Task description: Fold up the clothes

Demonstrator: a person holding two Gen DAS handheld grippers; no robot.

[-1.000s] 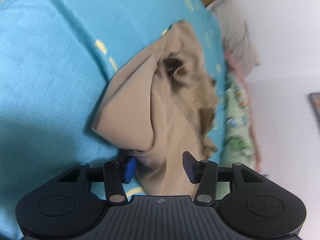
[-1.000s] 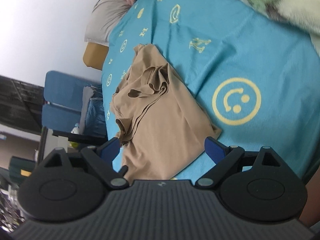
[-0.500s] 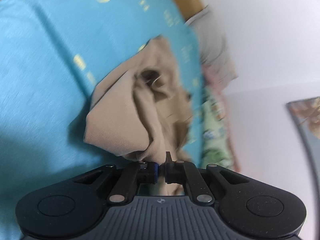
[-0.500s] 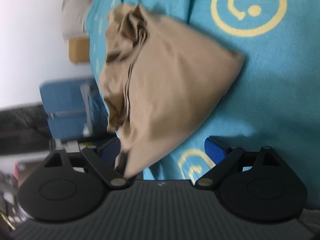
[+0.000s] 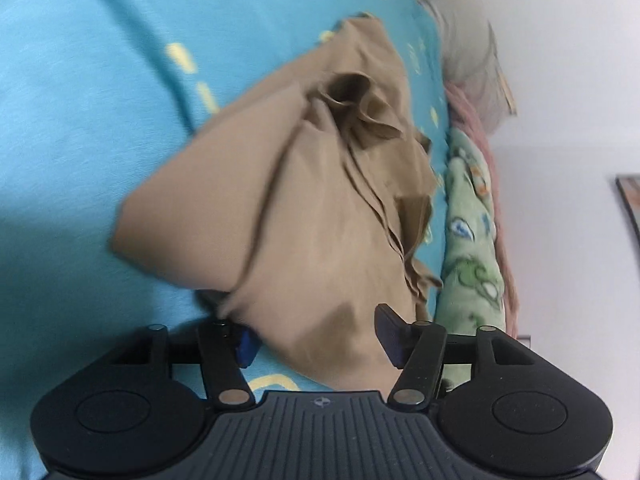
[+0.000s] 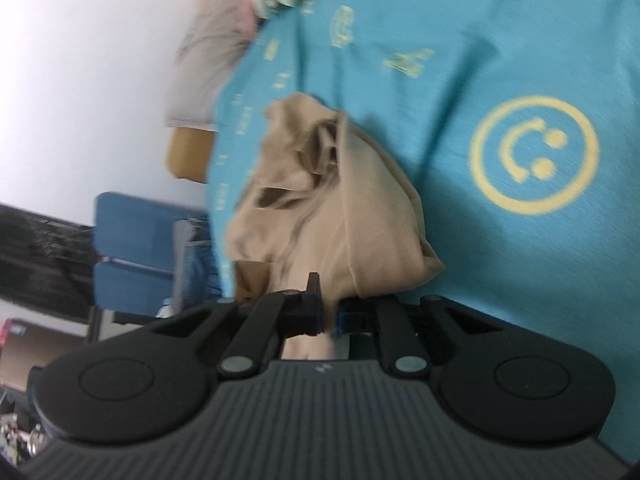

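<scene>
A crumpled tan garment lies on a blue bedsheet printed with yellow marks. My left gripper is open, its blue-padded fingers either side of the garment's near edge, with cloth lying between them. In the right wrist view the same tan garment shows bunched up, and my right gripper is shut on a fold of its near edge. A yellow smiley print sits on the blue sheet to the right of the garment.
A green patterned blanket and a pink and grey pillow lie along the white wall. A blue chair with clothes on it stands beside the bed, next to a dark cabinet.
My left gripper was shut on the cloth half a second ago and has opened. My right gripper was open and has closed on the garment's near edge.
</scene>
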